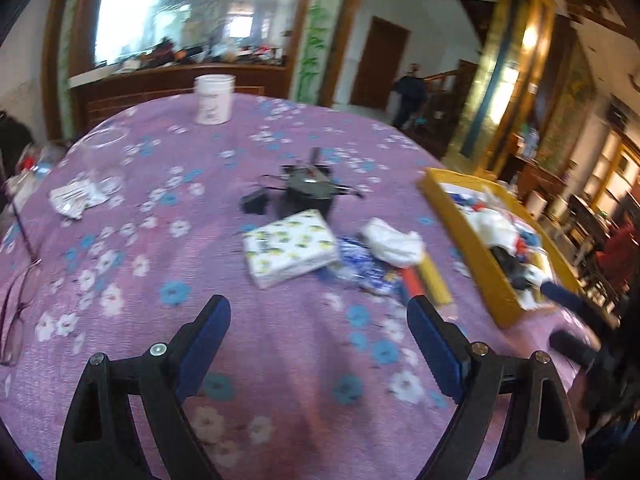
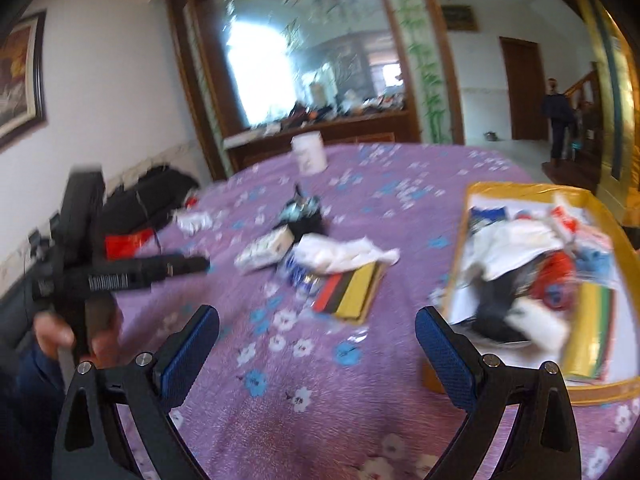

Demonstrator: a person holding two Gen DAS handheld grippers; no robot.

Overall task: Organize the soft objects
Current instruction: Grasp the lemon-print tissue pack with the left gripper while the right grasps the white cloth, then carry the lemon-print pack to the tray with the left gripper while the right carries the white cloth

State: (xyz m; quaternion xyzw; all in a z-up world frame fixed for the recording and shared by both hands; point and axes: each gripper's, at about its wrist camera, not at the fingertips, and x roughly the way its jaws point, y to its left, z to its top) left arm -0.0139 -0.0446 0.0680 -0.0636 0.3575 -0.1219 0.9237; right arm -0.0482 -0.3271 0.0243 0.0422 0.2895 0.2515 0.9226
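Note:
On the purple flowered tablecloth [image 1: 280, 360] lie a lemon-print tissue pack [image 1: 290, 246], a crumpled white cloth [image 1: 394, 240], a blue patterned bag [image 1: 360, 268] and a red-and-yellow striped pack [image 1: 428, 284]. A yellow tray [image 1: 480, 264] at the right holds several mixed soft things. My left gripper [image 1: 318, 312] is open over bare cloth, short of the tissue pack. My right gripper [image 2: 317, 320] is open too, between the striped pack [image 2: 352, 292] and the tray [image 2: 520, 192]. In the right wrist view the left gripper [image 2: 196, 266] appears at the left, held by a hand [image 2: 60, 336].
A white mug [image 1: 214, 98] stands at the table's far side. A black device with cables [image 1: 308, 188] sits mid-table. Eyeglasses [image 1: 16, 312], a clear glass bowl [image 1: 106, 152] and a foil wrapper [image 1: 74, 200] lie at the left. A person [image 1: 408, 94] stands in the far room.

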